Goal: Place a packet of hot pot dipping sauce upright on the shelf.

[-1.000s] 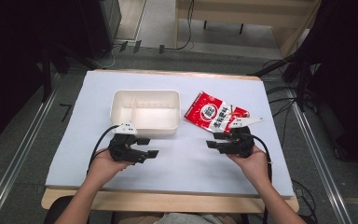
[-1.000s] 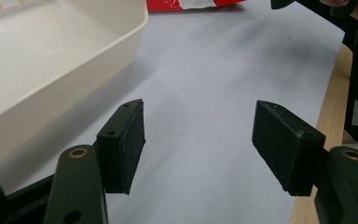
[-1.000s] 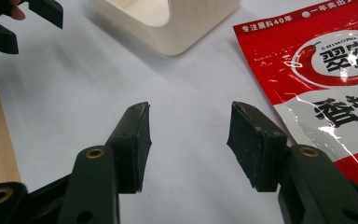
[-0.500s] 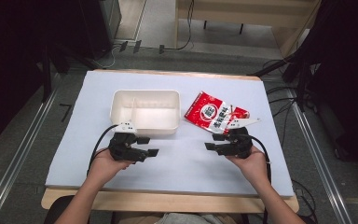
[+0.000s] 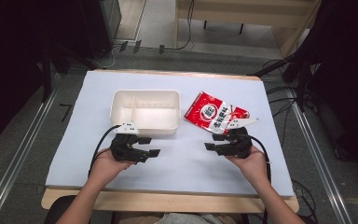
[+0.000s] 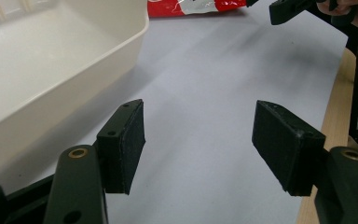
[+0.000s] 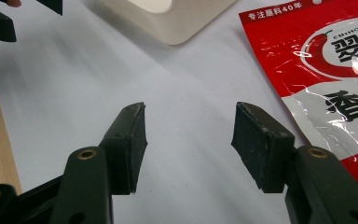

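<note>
With the right tool (image 7: 189,140) spread and empty just beside the red pouch (image 7: 326,70), its slick foil could slide across the surface (image 5: 182,172) rather than lift.

The packet (image 7: 326,70) is glossy red and white film, creased, catching bright glints along its wrinkles. The tub (image 5: 145,111) looks like smooth cream plastic with a soft, dull sheen. The table cover (image 5: 177,168) is a pale, matt sheet, smooth and free of shine, and the table edge (image 5: 168,201) beneath it shows light wood with a flat finish. The left gripper (image 6: 198,140) and the right gripper (image 7: 189,140) are black matt plastic with small brass-coloured metal rivets; their pads (image 6: 133,135) look like finely textured dark rubber, slightly scuffed at the corners.
</note>
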### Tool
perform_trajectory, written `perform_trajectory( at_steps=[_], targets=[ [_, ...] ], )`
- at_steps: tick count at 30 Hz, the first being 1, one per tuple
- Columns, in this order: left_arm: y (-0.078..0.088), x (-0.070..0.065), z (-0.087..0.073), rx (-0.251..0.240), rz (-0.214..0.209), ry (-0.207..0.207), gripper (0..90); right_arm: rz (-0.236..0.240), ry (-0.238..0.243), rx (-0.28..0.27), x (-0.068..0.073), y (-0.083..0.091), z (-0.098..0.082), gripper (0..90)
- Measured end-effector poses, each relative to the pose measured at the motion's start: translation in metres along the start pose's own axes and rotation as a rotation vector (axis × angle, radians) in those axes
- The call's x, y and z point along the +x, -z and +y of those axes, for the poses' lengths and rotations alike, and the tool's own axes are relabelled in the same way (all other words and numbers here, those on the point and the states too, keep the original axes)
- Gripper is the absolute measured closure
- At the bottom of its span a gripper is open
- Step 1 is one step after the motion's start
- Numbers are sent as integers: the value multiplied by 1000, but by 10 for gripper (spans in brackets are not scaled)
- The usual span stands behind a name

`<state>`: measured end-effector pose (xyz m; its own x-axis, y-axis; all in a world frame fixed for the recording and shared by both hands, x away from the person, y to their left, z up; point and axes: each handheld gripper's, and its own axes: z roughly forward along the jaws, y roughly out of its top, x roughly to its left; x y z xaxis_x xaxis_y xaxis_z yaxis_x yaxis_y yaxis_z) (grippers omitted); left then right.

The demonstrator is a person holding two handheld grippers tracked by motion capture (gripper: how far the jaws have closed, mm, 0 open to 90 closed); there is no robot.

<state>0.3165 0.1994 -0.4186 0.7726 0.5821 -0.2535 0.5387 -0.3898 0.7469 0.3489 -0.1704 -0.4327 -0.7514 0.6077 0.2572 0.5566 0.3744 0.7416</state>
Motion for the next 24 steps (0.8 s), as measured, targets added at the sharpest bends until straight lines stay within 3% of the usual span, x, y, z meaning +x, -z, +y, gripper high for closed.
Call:
perform_trajectory(
  at_steps=[9,13,17,21,24],
  targets=[
    [-1,-1,0,4,8,5,369,2,-11,7,-1,0,0,449],
    [0,-5,1,-30,7,-1,392,-10,-8,0,-2,9,2,456],
    [-1,-6,2,-16,17,3,401,-22,-13,3,-5,14,3,456],
    [1,-3,3,-26,2,57,401,-34,-23,4,-9,22,7,473],
    [0,-3,4,-42,4,62,385,-50,-38,-14,-13,29,12,502]
  ],
)
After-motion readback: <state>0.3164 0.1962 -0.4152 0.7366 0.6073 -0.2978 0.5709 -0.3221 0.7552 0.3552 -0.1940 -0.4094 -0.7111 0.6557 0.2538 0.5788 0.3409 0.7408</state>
